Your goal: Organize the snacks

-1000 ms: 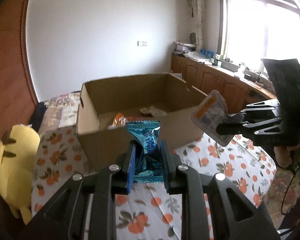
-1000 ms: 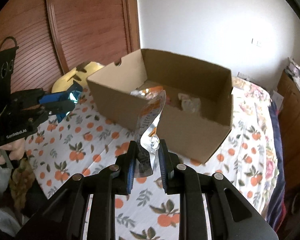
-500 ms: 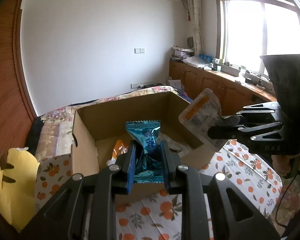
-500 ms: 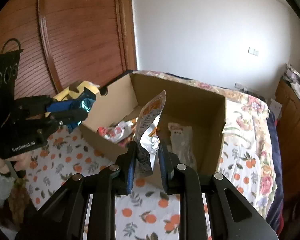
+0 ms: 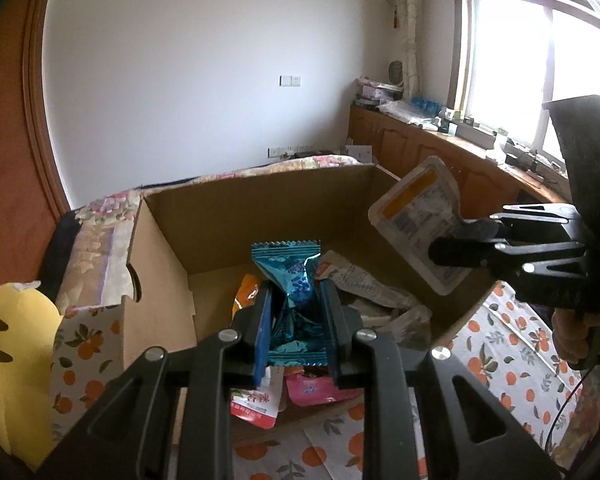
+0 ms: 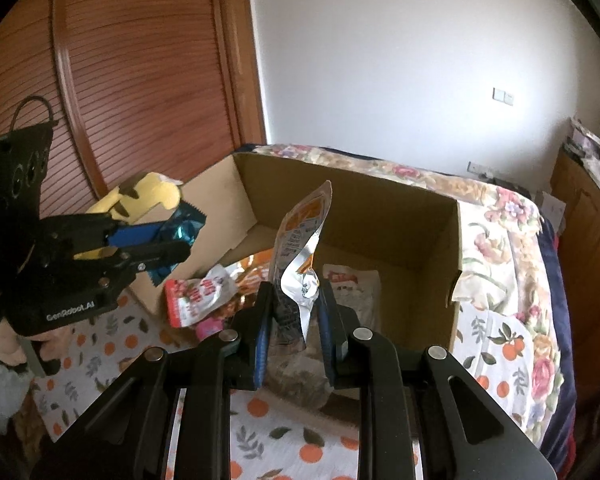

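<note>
Left wrist view, one cardboard box [image 5: 284, 200]; two hand-held grippers, one packet each

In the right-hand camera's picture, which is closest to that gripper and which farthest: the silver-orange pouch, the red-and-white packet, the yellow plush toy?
1. Silver-orange pouch: clamped in the right gripper itself.
2. Red-and-white packet: lying in the cardboard box, left of the jaws.
3. Yellow plush toy: outside the box, far left.

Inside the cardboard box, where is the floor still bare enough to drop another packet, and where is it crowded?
The cardboard box has bare floor along the far wall and the far right corner, beyond the white packet. The near left part is crowded: the red-and-white pouch and orange packet overlap there.
</note>
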Demonstrator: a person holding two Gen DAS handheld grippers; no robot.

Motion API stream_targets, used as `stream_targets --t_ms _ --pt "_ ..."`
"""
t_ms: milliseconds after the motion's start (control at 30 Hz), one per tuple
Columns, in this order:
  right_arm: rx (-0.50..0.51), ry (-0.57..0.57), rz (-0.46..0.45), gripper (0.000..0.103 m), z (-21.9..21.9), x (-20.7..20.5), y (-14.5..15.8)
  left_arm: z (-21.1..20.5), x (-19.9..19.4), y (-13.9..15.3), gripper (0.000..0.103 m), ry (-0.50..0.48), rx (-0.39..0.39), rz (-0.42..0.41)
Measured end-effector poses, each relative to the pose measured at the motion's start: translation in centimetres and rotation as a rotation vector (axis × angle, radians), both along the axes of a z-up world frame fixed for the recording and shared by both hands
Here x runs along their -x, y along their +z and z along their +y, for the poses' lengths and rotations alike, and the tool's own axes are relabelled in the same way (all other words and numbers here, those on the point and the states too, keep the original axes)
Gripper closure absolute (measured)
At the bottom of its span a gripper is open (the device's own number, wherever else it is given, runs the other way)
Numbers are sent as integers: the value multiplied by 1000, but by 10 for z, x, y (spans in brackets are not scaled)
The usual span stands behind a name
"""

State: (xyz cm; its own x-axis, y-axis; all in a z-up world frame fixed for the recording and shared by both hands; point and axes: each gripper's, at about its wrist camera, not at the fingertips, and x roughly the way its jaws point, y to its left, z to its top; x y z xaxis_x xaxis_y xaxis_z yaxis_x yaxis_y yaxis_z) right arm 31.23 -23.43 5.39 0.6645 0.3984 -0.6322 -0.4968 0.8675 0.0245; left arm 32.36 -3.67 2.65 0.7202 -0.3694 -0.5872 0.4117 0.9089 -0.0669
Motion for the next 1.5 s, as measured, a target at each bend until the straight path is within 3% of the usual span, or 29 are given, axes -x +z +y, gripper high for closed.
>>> stream_targets --t_ms 500,700,900,1233,1500 --pt "-1 -58 71 84 2 -33 -32 -14 -11 -22 79 -14 -43 50" --pt "7 -37 83 84 13 -32 -39 -13 -10 -23 70 24 -39 48" --pt "15 -38 91 83 15 -34 -43 -10 3 -20 62 47 -47 13" --pt "23 -41 78 83 24 -29 -41 6 44 -3 58 78 -65 -50" --pt "13 -49 36 78 30 -2 -24 14 73 11 55 88 -71 -76"
